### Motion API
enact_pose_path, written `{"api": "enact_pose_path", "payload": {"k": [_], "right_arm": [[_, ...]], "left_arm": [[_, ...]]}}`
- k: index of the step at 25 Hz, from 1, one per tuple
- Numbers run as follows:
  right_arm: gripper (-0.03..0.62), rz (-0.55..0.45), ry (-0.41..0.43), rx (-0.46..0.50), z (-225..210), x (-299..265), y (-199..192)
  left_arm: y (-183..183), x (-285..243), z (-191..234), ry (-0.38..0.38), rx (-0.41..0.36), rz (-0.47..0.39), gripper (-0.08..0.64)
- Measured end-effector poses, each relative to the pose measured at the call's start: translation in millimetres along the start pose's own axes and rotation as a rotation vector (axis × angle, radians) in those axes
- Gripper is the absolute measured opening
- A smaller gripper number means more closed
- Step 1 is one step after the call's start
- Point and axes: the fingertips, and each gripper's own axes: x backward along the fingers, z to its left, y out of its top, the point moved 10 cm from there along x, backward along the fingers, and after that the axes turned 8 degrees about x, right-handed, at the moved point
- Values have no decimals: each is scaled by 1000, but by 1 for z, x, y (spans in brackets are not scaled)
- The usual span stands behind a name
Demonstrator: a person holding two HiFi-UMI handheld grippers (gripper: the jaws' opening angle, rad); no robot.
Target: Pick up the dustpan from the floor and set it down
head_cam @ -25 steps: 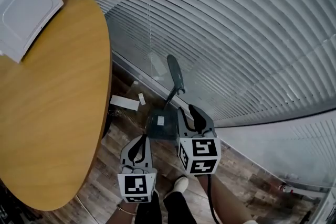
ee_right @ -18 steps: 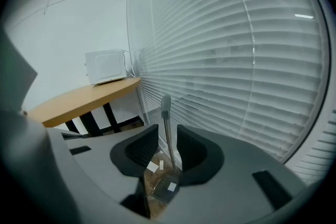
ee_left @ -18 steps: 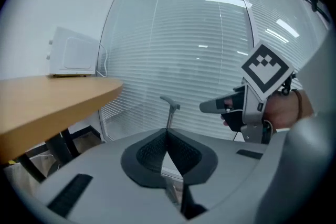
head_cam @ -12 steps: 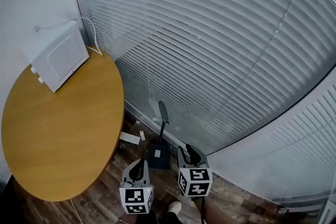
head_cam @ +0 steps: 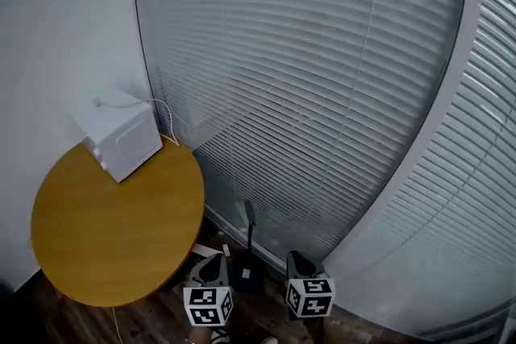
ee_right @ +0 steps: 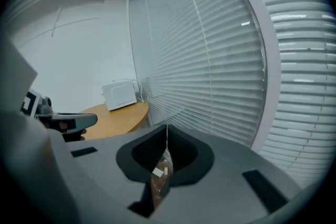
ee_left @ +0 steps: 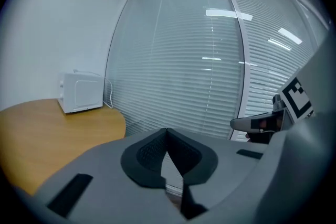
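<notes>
The dark grey dustpan [head_cam: 247, 276] stands on the wooden floor against the blinds, its long handle [head_cam: 250, 223] pointing up. It shows only in the head view, between my two grippers and lower than both. My left gripper [head_cam: 212, 265] is to its left, shut, tips meeting with nothing between them [ee_left: 167, 131]. My right gripper [head_cam: 296, 260] is to its right; its jaws are closing and the tips meet [ee_right: 167, 128] on nothing. Neither gripper touches the dustpan. Floor and a white scrap [ee_right: 158, 171] show through the gap below the right jaws.
A round wooden table [head_cam: 113, 234] stands at the left with a white appliance [head_cam: 122, 142] and its cord on the far edge. Slatted blinds behind glass [head_cam: 322, 93] curve across the back. A white paper [head_cam: 201, 252] lies on the floor by the table.
Both grippers have risen well off the floor and away from the dustpan, which stays standing on the floor. The head view has lifted, showing more wall and blinds.
</notes>
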Motion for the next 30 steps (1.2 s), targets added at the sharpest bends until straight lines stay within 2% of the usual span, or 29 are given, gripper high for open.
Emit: {"api": "enact_pose_path", "payload": {"k": [4, 11, 14, 20, 30], "right_arm": [[34, -23, -6, 35, -1, 28, 14], [33, -16, 15, 41, 21, 32, 26], [32, -32, 6, 61, 30, 29, 34], [32, -51, -69, 51, 31, 28, 45], [32, -63, -81, 29, 39, 26, 49]], "left_arm": [[28, 11, -16, -31, 3, -4, 15], [57, 22, -8, -23, -46, -36, 15], [63, 23, -2, -35, -56, -52, 15], [70, 17, 5, -70, -67, -47, 15], [72, 11, 7, -104, -79, -41, 16]]}}
